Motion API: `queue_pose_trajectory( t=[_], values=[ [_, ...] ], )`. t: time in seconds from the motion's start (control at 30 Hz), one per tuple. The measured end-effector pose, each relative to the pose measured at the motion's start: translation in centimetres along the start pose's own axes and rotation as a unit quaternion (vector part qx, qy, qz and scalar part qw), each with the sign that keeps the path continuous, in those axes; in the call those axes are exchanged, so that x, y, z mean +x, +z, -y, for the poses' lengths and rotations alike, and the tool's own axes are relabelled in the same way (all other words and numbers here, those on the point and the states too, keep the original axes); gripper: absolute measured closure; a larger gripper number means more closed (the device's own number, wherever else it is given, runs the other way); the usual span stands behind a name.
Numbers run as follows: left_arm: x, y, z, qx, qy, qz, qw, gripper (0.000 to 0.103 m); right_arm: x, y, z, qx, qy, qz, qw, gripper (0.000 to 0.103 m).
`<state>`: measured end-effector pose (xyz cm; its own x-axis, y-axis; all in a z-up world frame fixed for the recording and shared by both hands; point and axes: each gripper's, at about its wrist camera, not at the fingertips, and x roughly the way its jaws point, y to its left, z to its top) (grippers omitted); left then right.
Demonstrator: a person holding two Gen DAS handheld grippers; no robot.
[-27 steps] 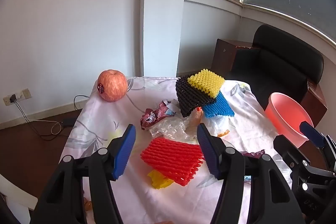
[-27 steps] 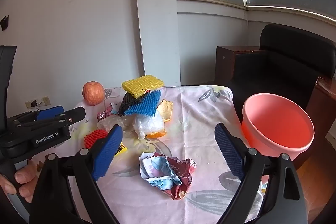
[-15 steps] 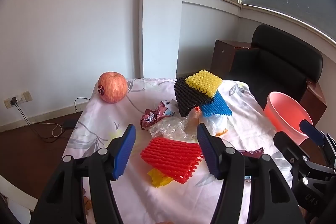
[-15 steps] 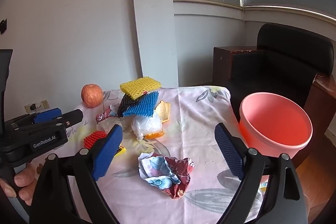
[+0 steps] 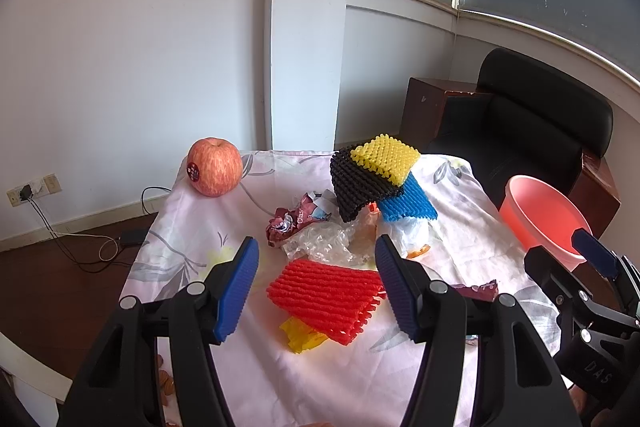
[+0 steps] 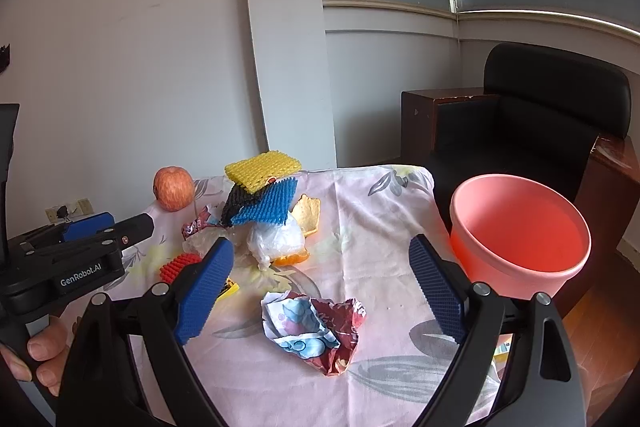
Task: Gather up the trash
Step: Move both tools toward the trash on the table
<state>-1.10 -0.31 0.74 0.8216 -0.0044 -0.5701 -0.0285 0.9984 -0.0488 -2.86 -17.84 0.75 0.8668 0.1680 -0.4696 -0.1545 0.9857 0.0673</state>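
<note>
While trash litters the table [image 6: 372,227], the pink basin [image 6: 520,227] sits empty

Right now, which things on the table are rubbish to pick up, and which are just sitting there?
For the job:
red foam net
crumpled wrapper
black, yellow and blue foam nets
clear plastic
white bag
pink bin

Just sitting there:
apple
black chair
wall socket

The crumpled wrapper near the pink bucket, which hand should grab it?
Probably the right. Its open tool already frames the crumpled wrapper, with the pink bucket just beside it. The left tool faces the red foam net instead.
</note>
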Motion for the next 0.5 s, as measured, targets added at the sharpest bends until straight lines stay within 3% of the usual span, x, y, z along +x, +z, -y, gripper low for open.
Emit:
queue_pose_trajectory(
  t=[0.5],
  values=[
    [-0.32, -0.29, 0.20, 0.001, 0.000, 0.002, 1.0000, 0.043, -0.18, -0.04, 0.12, 0.003, 0.000, 0.001, 1.000, 0.013]
  ],
)
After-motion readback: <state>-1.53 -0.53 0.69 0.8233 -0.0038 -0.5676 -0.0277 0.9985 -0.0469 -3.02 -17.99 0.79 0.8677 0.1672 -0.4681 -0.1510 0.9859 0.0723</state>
